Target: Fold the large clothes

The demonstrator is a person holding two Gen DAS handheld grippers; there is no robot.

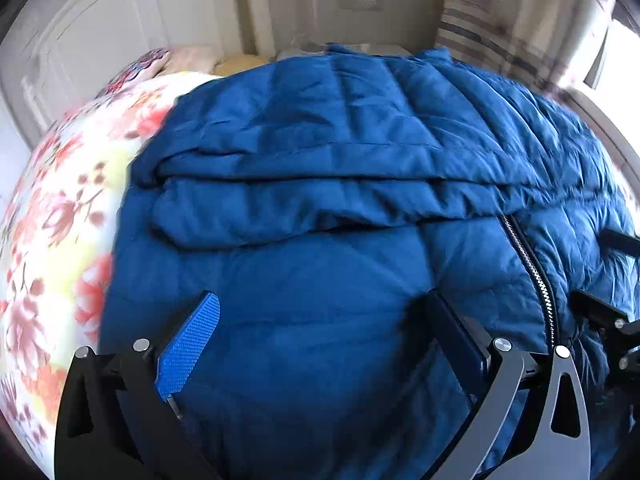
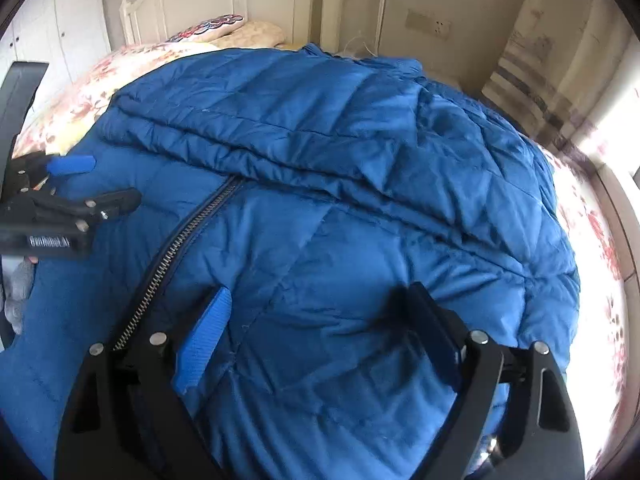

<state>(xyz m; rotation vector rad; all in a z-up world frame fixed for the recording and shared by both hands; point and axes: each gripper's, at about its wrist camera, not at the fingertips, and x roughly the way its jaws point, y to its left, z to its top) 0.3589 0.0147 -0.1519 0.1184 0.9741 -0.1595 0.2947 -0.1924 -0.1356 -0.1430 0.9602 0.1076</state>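
One blue quilted jacket (image 2: 320,184), two hand-held grippers (image 1: 320,320) (image 2: 320,312) (both open), two pillows (image 2: 240,28).

Can't see much past the jacket
Blue jacket (image 1: 320,200) covers most of the floral bedspread (image 1: 60,208); its near hem's cut off.

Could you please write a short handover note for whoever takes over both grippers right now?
Left gripper: open, fingers spread over the lower front of the blue padded jacket, holding nothing.
Right gripper: open, over the jacket on the other side of the zipper, holding nothing.
The jacket lies on the floral bedspread, zipper closed where visible.
Done: both sleeves appear folded across the front.
Left: probably fold the body over into a compact bundle.
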